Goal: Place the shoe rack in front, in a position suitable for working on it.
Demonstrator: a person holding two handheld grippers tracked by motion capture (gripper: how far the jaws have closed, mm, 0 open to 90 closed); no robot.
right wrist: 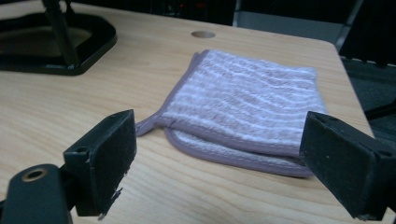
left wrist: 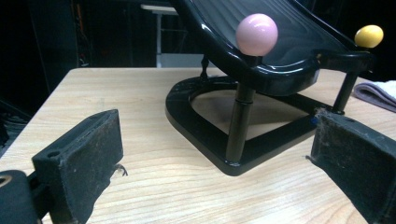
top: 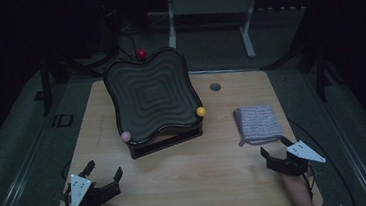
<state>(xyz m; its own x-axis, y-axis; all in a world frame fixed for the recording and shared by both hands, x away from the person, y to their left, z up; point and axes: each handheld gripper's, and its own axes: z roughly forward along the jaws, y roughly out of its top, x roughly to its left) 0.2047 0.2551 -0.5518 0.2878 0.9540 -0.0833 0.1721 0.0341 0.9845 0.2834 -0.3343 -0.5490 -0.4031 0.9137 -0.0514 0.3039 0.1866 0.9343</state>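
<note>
I've got the R gripper (right wrist: 219, 158) spread, lined up just short of the folded towel (right wrist: 247, 107), L gripper (top: 102, 176) spread near the tray stand (top: 166, 139); next, I judge: advance R, pinch towel's near edge.

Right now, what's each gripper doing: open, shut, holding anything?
Left gripper: open, empty, facing the black tray.
Right gripper: open, empty, just short of the folded cloth.
</note>
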